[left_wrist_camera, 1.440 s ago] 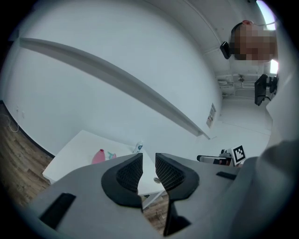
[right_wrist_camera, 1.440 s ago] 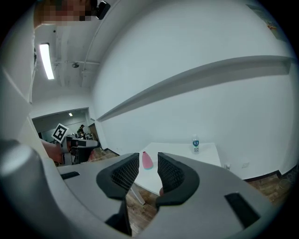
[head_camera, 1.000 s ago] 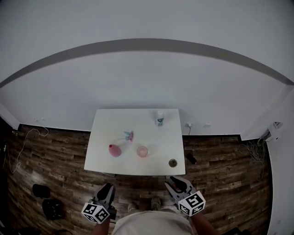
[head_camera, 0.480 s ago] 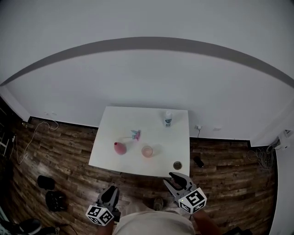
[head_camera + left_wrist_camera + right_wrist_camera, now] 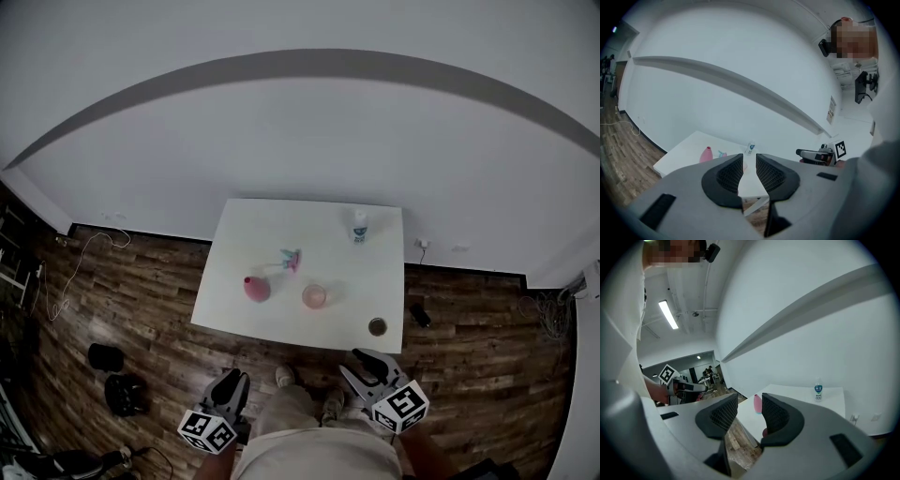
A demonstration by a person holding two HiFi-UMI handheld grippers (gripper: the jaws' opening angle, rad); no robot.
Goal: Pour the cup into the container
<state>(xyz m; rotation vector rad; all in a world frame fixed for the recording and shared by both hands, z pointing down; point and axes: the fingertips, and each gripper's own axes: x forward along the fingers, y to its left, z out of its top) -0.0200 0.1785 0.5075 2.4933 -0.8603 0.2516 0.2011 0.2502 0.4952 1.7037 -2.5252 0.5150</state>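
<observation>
Holding both grippers low in the head view, short of the table (image 5: 281, 314) near edge, over the wood floor (image 5: 141, 291). Reading left gripper (image 5: 235, 380) at lower left as open: jaws apart, nothing between, only tabletop seen through the gap. Reading right gripper (image 5: 362, 364) at lower right as open too: jaws having just been opening, gap clear, nothing clamped. Pink vase (image 5: 255, 289) merely lined up far beyond that gap in the right gripper view. Touching nothing with either.

Key relation: straight up-frame from the right gripper, just past the table edge near the lower right corner, finding the small round container (image 5: 377, 326). Up and left of that, apart from it, near table centre, finding the translucent pink cup (image 5: 314, 296), upright, long axis vertical as far as can be judged. Sitting between the two grippers across the frame, but closer to the right one. Probably a right-gripper pick then: reaching forward and slightly left, side-on to the cup wall.

Contents: cannot tell for the cup, too small. Container showing a dark inside, fill unreadable.

Further back: pink vase left of the cup, small pink-and-teal item (image 5: 291, 260) behind it, water bottle (image 5: 359, 226) standing near the upper right corner. Judging the pour not yet started.
</observation>
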